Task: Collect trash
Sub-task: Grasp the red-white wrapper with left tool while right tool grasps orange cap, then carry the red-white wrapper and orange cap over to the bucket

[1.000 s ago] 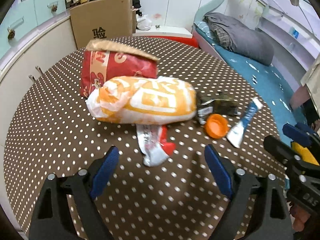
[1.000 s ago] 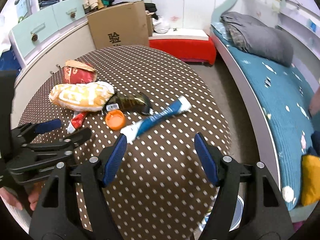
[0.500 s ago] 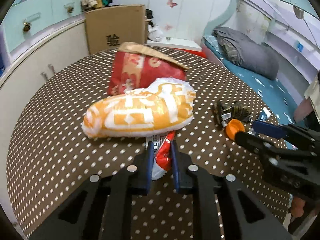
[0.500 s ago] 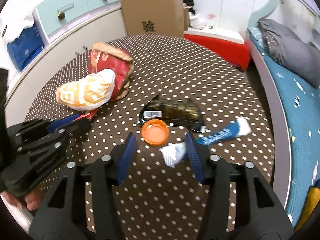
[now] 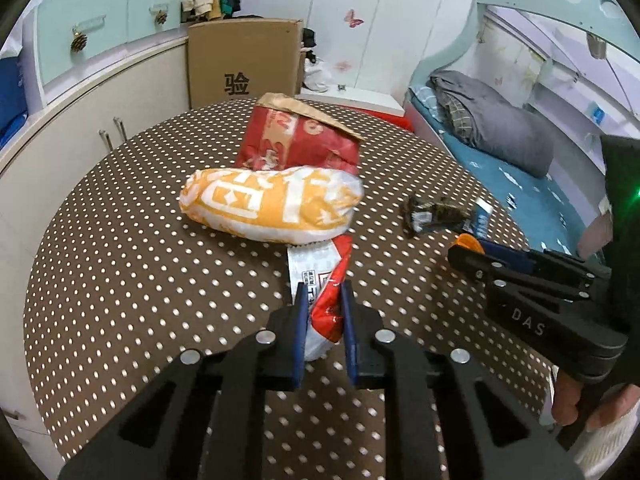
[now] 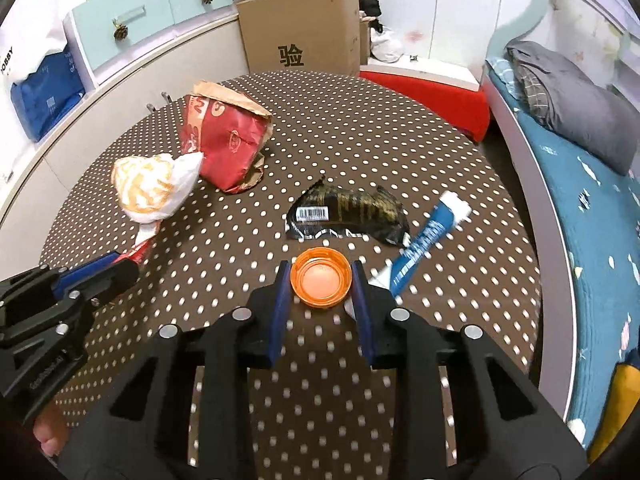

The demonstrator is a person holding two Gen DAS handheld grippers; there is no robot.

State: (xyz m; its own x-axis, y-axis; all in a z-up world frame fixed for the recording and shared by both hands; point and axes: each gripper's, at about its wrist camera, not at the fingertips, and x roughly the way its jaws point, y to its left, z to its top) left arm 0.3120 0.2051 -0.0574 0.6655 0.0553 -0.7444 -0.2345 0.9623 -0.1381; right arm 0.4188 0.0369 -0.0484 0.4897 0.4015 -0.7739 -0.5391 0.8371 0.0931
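On the brown polka-dot table [image 5: 120, 240] my left gripper [image 5: 323, 292] is shut on a crumpled red-and-white wrapper [image 5: 330, 308], whose far end lies under an orange-and-white bag [image 5: 272, 204]. An orange bottle cap [image 6: 321, 282] sits open side up between the pads of my right gripper [image 6: 320, 276]. Its jaws are closing and the blue pads meet the cap's rim on both sides. A black-and-gold wrapper [image 6: 348, 212] and a blue-and-white tube wrapper [image 6: 428, 240] lie just beyond the cap. The left gripper [image 6: 120, 264] shows at the left of the right wrist view.
A red paper bag [image 5: 296, 144] stands behind the orange-and-white bag. A cardboard box [image 5: 244, 64] sits beyond the table's far edge. Cabinets run along the left, and a bed [image 5: 520, 184] with grey bedding runs along the right.
My left gripper moved in and shut on the red-and-white wrapper, then drew it back a little. My right gripper advanced to the orange cap and narrowed its jaws around it.
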